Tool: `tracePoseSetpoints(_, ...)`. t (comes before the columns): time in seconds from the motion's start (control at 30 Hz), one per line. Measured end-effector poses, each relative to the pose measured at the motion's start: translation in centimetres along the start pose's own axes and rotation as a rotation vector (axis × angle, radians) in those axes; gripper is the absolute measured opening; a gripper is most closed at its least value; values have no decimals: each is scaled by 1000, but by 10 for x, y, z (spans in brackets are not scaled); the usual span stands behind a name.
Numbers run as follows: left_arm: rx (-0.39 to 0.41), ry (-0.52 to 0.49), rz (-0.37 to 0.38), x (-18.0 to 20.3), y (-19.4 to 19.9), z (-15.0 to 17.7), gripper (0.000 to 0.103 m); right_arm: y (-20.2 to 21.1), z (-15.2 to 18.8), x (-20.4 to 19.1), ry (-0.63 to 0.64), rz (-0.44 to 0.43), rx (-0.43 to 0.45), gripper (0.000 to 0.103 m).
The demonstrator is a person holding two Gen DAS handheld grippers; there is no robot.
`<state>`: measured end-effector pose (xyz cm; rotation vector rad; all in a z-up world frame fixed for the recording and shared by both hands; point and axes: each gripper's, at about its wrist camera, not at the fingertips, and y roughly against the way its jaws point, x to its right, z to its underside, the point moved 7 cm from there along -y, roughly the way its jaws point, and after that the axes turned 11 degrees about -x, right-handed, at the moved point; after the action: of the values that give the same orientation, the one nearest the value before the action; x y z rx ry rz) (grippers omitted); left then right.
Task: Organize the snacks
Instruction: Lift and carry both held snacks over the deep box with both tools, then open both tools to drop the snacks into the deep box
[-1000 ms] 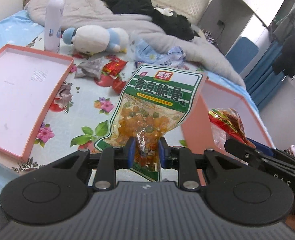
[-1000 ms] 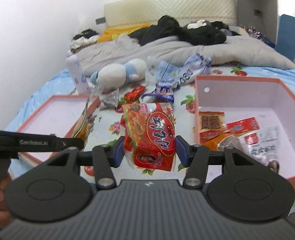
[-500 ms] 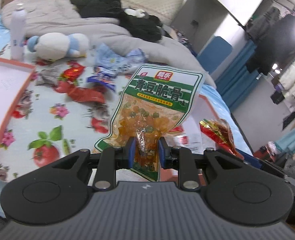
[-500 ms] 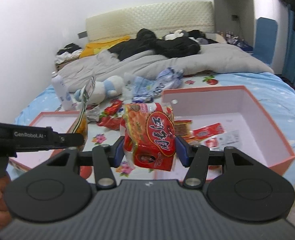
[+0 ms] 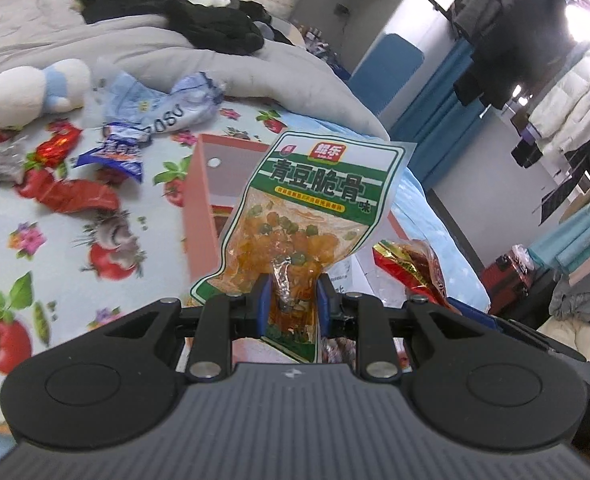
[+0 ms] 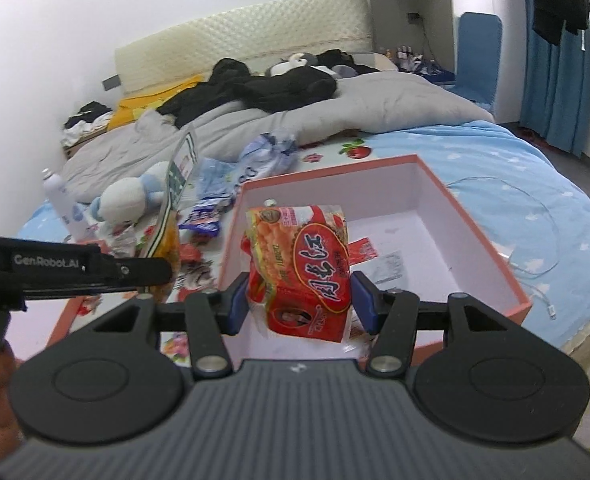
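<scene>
My left gripper [image 5: 293, 300] is shut on a green-and-clear bag of peas and crunchy bits [image 5: 319, 208], held upright in front of the orange box [image 5: 199, 200]. My right gripper [image 6: 300, 300] is shut on a red snack pack [image 6: 301, 264], held over the near left part of the orange box [image 6: 487, 240], which holds several flat packets [image 6: 387, 266]. The left gripper [image 6: 95, 268] with its bag shows edge-on at the left of the right wrist view. The red pack also shows at the right of the left wrist view [image 5: 411, 264].
Loose wrappers lie on the flowered sheet: red [image 5: 75, 196], blue [image 5: 115, 152] and a crumpled blue-white bag [image 5: 167, 104]. A plush toy [image 5: 27, 92], grey duvet [image 6: 375, 108] and black clothes lie behind. A white bottle [image 6: 61, 204] and the box lid [image 6: 55, 328] are left. A cable [image 6: 535, 236] lies right.
Both grippers have swung to the right with their packs, from over the sheet and lid toward the orange box. The red pack now hangs over the box's inside. Grips unchanged.
</scene>
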<state>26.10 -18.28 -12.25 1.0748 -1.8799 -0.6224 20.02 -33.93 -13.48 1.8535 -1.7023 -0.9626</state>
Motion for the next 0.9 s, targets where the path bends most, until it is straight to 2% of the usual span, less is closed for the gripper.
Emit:
tracePoseSetpoints(0.47, -134, -29, -26, 11, -109, -45, 27, -81, -20, 51, -41, 4, -109, 56)
tracePoseSetpoints(0.7, -161, -22, -32, 9, -128, -55, 28, -107, -22, 60, -37, 6, -152, 62)
tracePoseSetpoints(0.73, -163, -24, -41, 8, -128, -55, 29, -109, -23, 61, -46, 6, -157, 70)
tracePoseSetpoints(0.8, -165, -47, -65, 9, -126, -55, 38, -111, -23, 63, -62, 11, -162, 77)
tracePoseSetpoints(0.87, -154, -54, -66, 9, -121, -54, 52, -111, -21, 64, -68, 10, -169, 74)
tracePoseSetpoints(0.9, -149, -54, -62, 9, -117, -53, 53, -110, -20, 64, -76, 7, -172, 74)
